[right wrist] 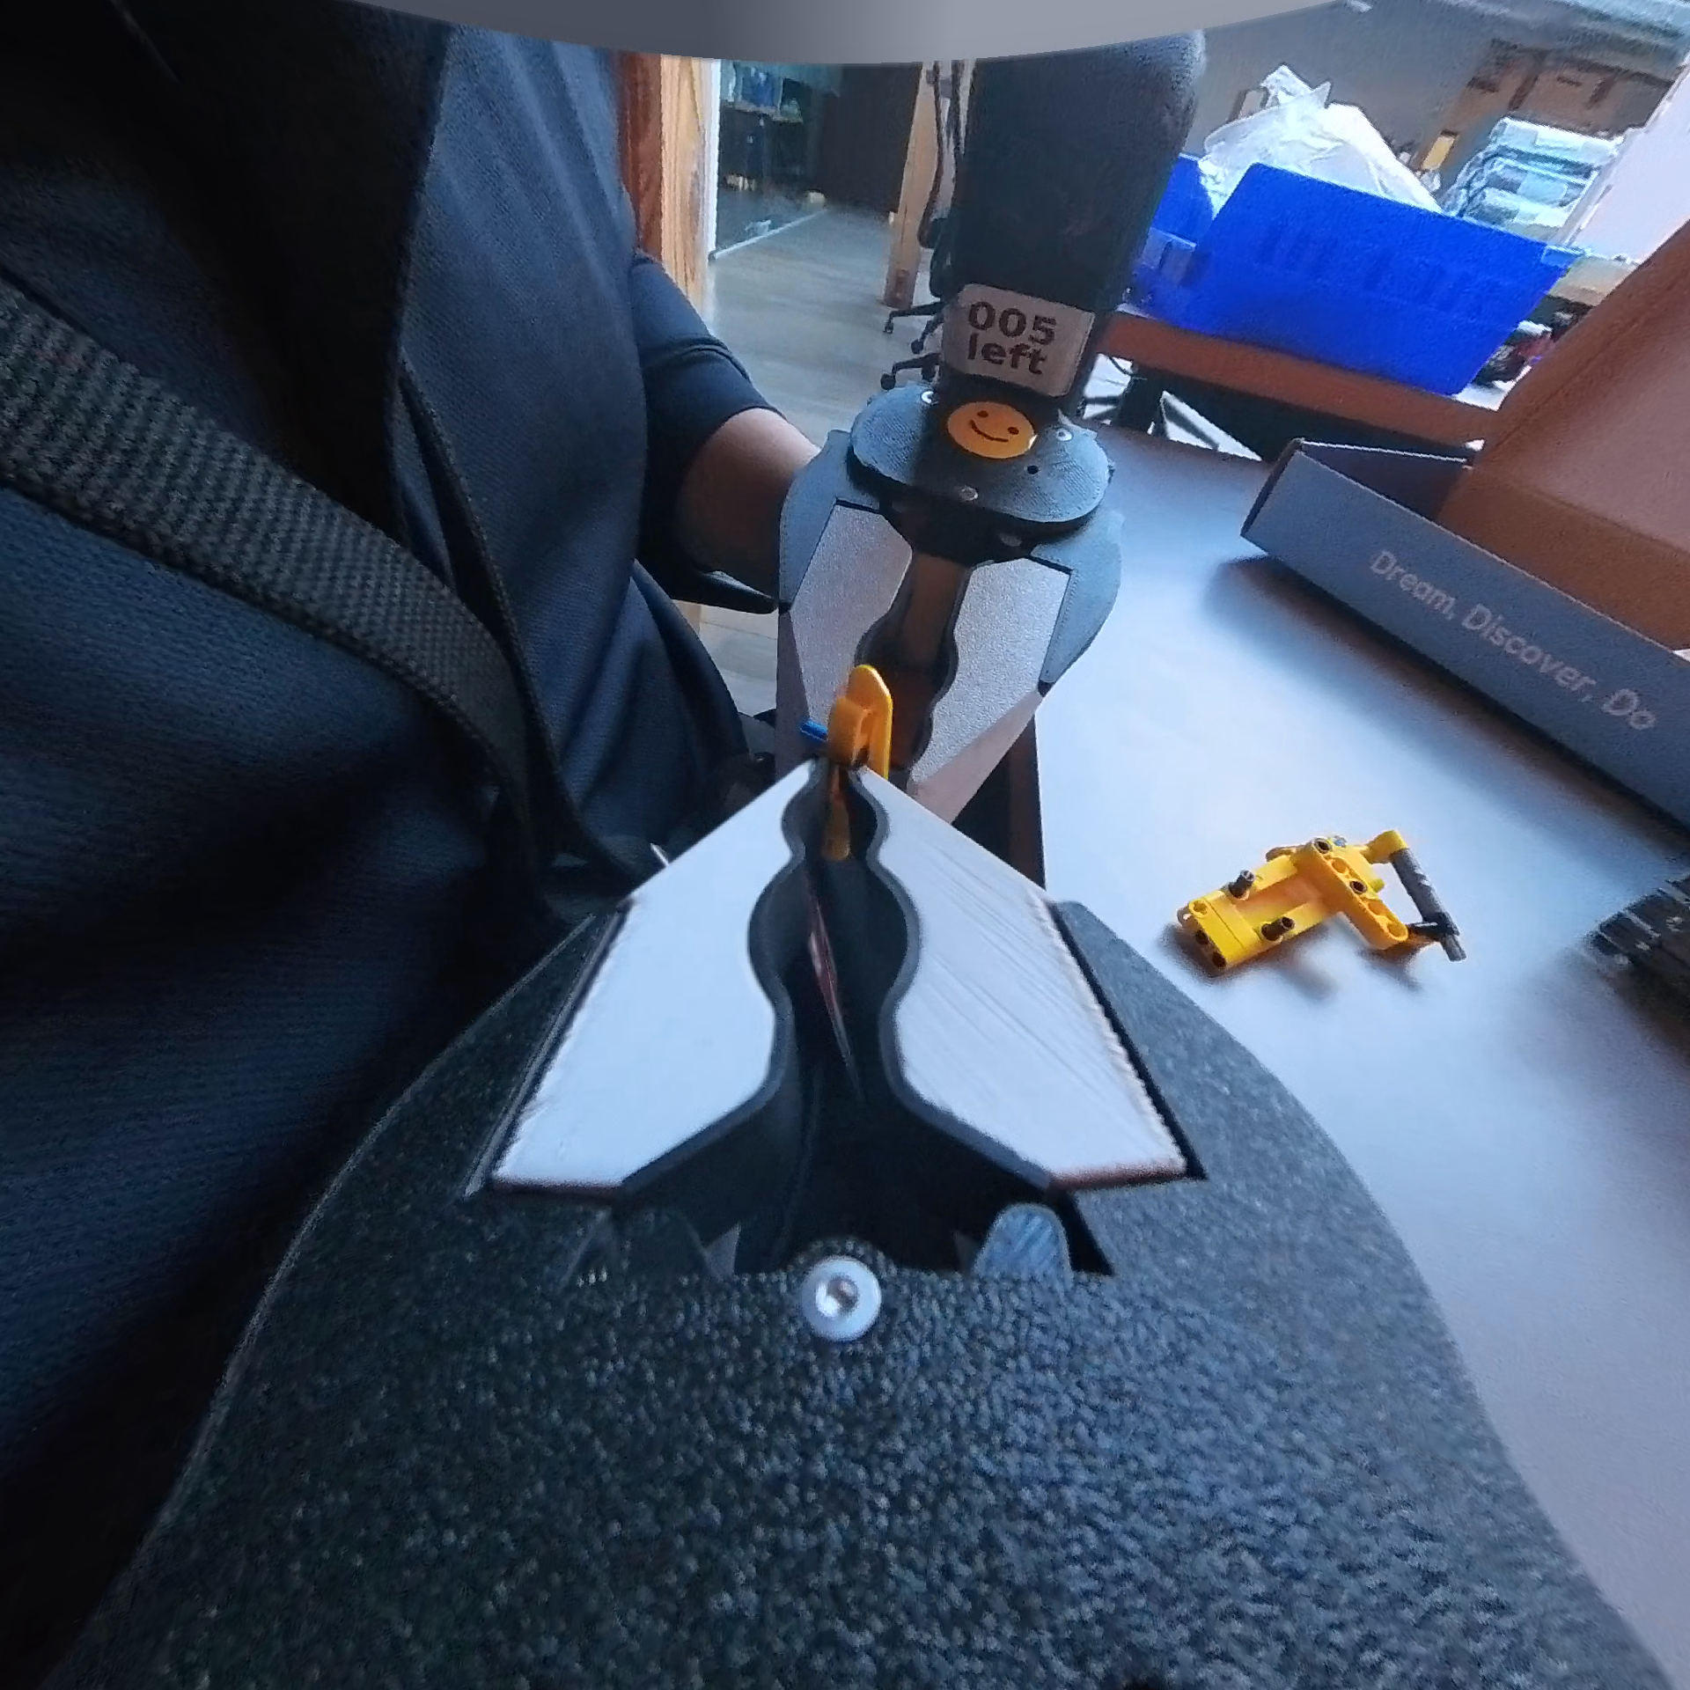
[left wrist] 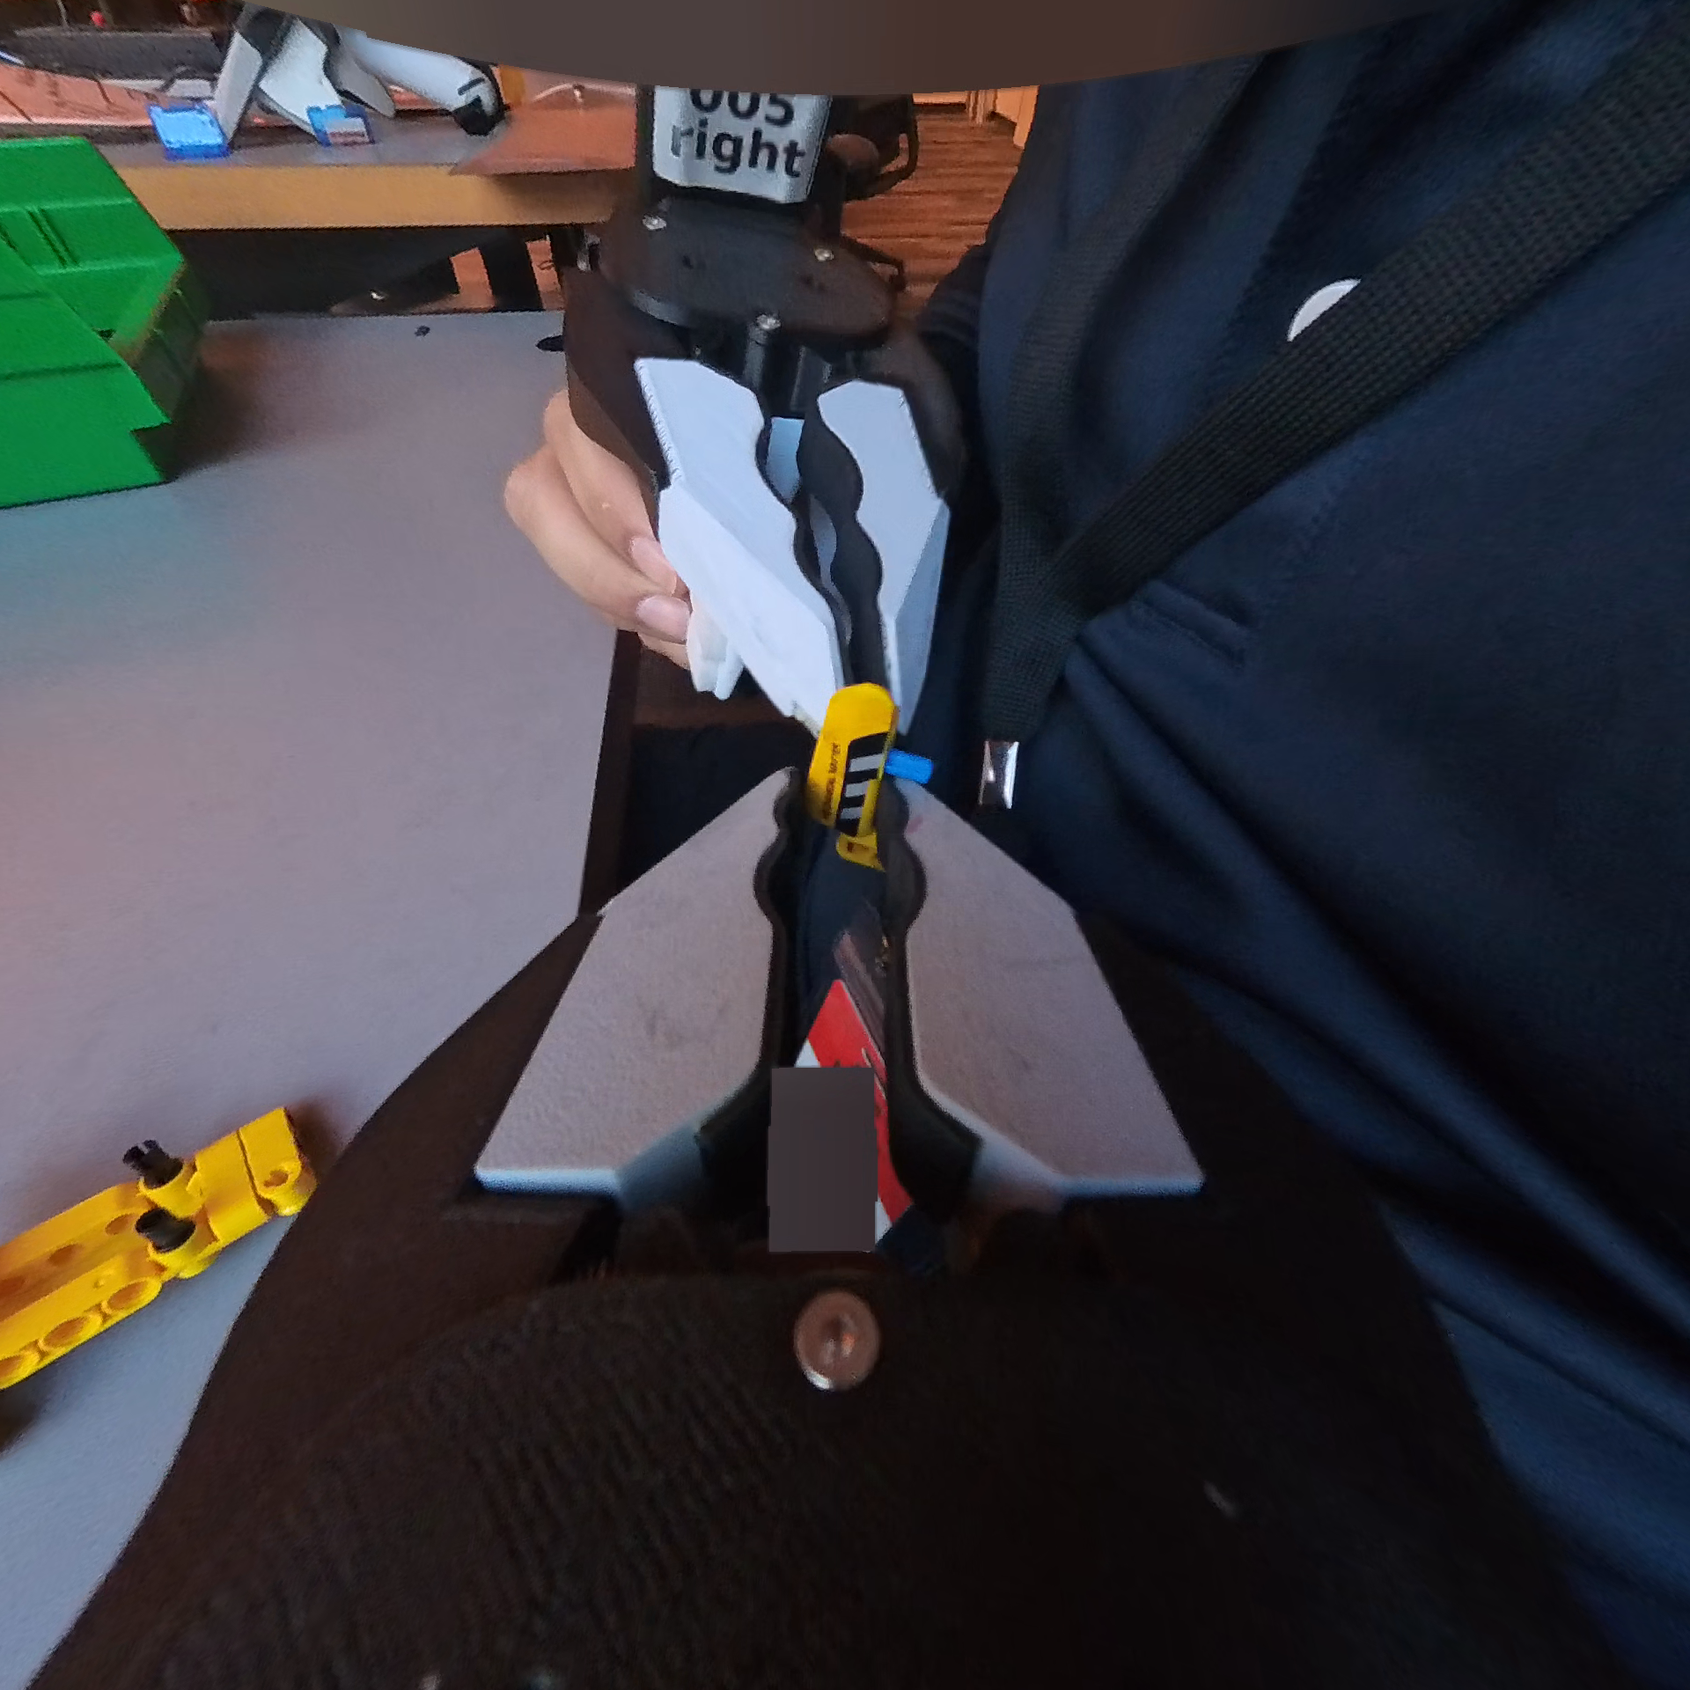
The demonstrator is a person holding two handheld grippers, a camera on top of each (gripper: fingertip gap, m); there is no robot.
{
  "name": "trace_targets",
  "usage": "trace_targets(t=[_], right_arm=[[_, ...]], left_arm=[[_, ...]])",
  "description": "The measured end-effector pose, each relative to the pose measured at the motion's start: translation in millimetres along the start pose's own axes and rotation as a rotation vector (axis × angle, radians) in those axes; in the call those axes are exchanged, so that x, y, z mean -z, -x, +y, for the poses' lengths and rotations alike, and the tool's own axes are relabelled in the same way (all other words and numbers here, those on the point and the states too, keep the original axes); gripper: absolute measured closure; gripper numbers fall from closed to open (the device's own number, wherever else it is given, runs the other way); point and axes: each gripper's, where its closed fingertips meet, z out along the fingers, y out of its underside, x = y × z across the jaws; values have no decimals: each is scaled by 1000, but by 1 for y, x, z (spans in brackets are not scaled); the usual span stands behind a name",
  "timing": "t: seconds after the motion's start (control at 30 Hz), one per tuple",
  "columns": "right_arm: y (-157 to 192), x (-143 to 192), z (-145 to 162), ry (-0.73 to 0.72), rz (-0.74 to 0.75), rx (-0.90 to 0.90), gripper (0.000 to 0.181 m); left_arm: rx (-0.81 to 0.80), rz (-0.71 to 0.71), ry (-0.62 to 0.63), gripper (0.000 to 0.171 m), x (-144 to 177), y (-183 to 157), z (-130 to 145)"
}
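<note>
A small yellow beam (left wrist: 855, 777) with a striped sticker and a blue pin (left wrist: 910, 766) in its side is held in the air between the two grippers, close to a person's dark jacket. My left gripper (left wrist: 846, 805) is shut on its lower end. My right gripper (left wrist: 846, 709) comes from above, tip to tip, and is shut on its upper end. In the right wrist view the yellow beam (right wrist: 860, 722) sits between my right gripper (right wrist: 837, 777) and the left gripper (right wrist: 901, 764). A yellow beam assembly (right wrist: 1299, 901) with black pins lies on the grey table (right wrist: 1280, 1189); it also shows in the left wrist view (left wrist: 137, 1225).
A green bin (left wrist: 73, 320) stands at the table's far left. A grey open box (right wrist: 1463, 585) and a blue bin (right wrist: 1353, 274) lie beyond the assembly. A black object (right wrist: 1646, 933) shows at the right edge. The person's jacket and shoulder strap (left wrist: 1280, 411) are close by. The grippers are tip to tip, or close to it. Both grippers' tips are roughly 15 cm from the yellow beam assembly (right wrist: 1299, 901).
</note>
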Motion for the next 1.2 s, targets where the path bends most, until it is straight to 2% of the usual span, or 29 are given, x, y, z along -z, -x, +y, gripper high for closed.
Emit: trace_targets(t=[0.4,0.63,1.2], right_arm=[[1,-1,-1,-30,-8,-26,181],[-2,-2,-4,-47,55,26,180],[0,-3,-8,-69,27,-29,180]], left_arm=[[6,14,-1,159,-1,-2,0],[23,14,-38,159,2,-1,-4],[8,12,-65,159,4,-3,-8]])
